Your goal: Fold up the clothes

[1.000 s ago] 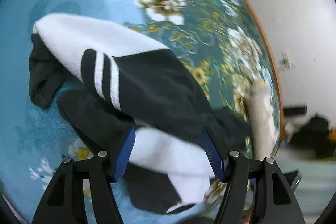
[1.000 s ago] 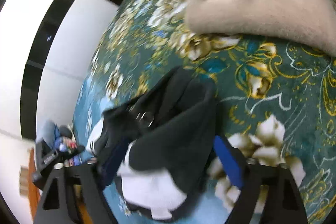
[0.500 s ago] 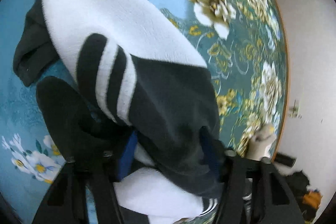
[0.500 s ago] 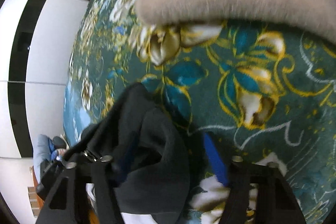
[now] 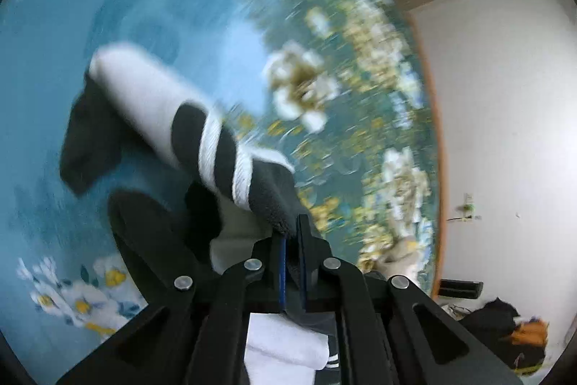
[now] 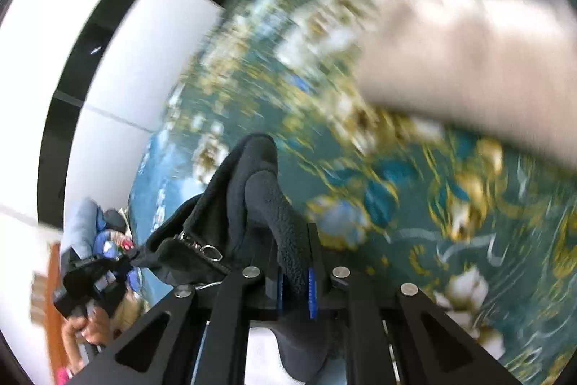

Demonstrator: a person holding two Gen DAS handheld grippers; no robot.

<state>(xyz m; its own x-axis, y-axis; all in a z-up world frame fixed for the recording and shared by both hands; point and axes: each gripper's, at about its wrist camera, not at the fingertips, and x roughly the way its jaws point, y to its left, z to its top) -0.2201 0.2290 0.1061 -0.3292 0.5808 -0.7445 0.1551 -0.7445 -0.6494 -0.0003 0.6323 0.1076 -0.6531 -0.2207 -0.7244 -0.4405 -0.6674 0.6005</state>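
left tongs (image 5: 292, 233) just closed, clamped on black-and-white fleece jacket (image 5: 216, 147), right tongs (image 6: 296, 255) just closed on its black edge, floral carpet (image 6: 414, 204) beneath

Two grippers are showing, the left gripper (image 5: 292, 240) and the right gripper (image 6: 294, 262). One black-and-white fleece garment (image 5: 216, 147) is showing. One beige folded item (image 6: 468, 60) is lying on one floral carpet (image 6: 396, 175).
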